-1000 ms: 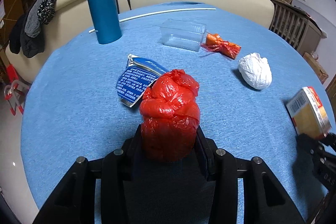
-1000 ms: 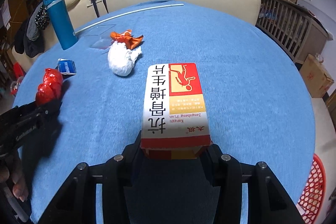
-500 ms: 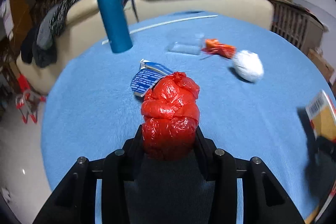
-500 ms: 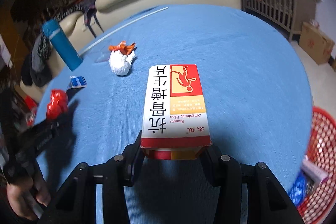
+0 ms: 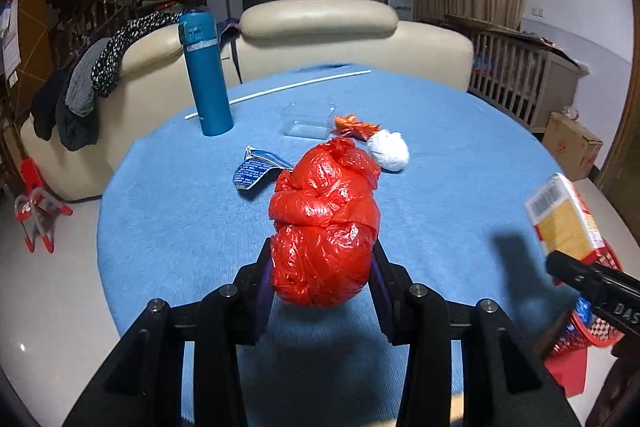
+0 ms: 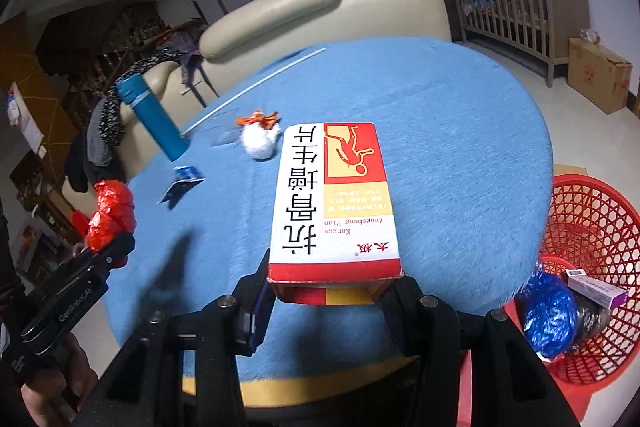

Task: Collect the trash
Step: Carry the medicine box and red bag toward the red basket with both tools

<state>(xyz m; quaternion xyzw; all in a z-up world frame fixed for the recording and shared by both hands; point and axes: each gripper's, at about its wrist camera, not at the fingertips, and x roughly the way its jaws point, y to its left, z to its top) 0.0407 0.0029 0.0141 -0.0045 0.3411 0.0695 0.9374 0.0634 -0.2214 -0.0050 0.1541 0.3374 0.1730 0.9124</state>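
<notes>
A round counter (image 5: 168,211) covered in blue cloth fills both wrist views, with a cream sofa (image 5: 320,23) behind it. The left gripper (image 5: 322,267) has its jaws clamped on a knotted red plastic bag (image 5: 324,227), held up above the cloth. The right gripper (image 6: 332,287) has its jaws clamped on the near end of a red, white and yellow medicine box (image 6: 332,195) printed with Chinese characters, also lifted clear of the counter.

Lying on the cloth are a white crumpled wad (image 5: 390,151), a small orange wrapper (image 5: 354,125) touching its far side, a clear plastic tray (image 5: 308,119) just beside the wrapper, and a torn blue and white packet (image 5: 256,171) near the counter's left side. A tall teal flask (image 5: 206,75) stands upright towards the far left edge, and a thin white rod (image 5: 280,89) lies across the far part of the cloth.

Past the counter's right edge, on the floor, sits a red mesh basket (image 6: 592,227) holding a blue plastic bag (image 6: 550,311) and a small purple and white box (image 6: 596,289). A hand (image 6: 52,391) grips the left gripper's handle at the lower left of the right wrist view.
</notes>
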